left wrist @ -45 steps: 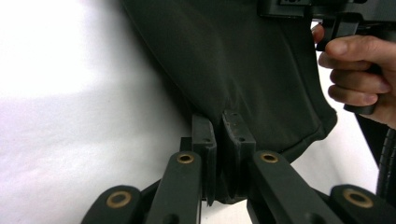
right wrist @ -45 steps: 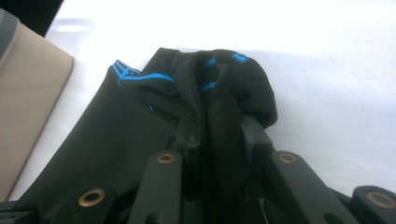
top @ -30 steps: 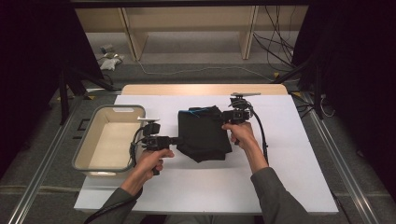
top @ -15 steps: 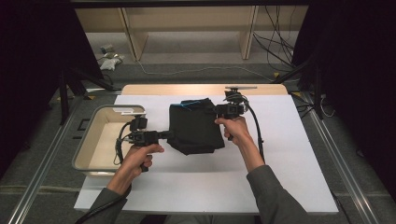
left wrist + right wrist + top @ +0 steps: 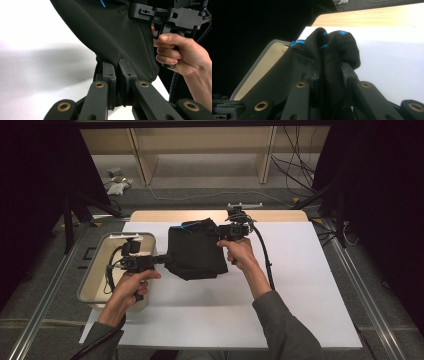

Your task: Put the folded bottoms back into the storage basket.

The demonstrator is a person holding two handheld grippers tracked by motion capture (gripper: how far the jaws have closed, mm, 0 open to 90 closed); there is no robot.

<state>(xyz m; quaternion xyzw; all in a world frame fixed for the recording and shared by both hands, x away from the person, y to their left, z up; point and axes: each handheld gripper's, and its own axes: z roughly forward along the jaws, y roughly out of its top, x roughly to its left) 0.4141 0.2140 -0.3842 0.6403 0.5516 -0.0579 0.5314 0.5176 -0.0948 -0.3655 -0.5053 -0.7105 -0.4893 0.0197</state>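
Left gripper (image 5: 162,259): jaws pressed together on a bunched edge of the black garment (image 5: 195,251); in the left gripper view we see cloth pinched between both pads. Right gripper (image 5: 222,231): likewise clamped on a thick fold, cloth with blue trim spilling over its jaws in the right gripper view.

The garment hangs between the two, lifted off the white table sheet (image 5: 300,285), its near corner sagging toward the sheet; we cannot tell whether it touches. Its span runs from the left gripper, low and near the person, up to the right gripper, farther back.

The beige tub (image 5: 100,251) sits just left of the cloth, beside the left hand (image 5: 131,287); we judge a drop into it would go leftward, with the left gripper nearer.

Hard to make out: garment type, how it is folded, the tub's bottom behind the left hand.
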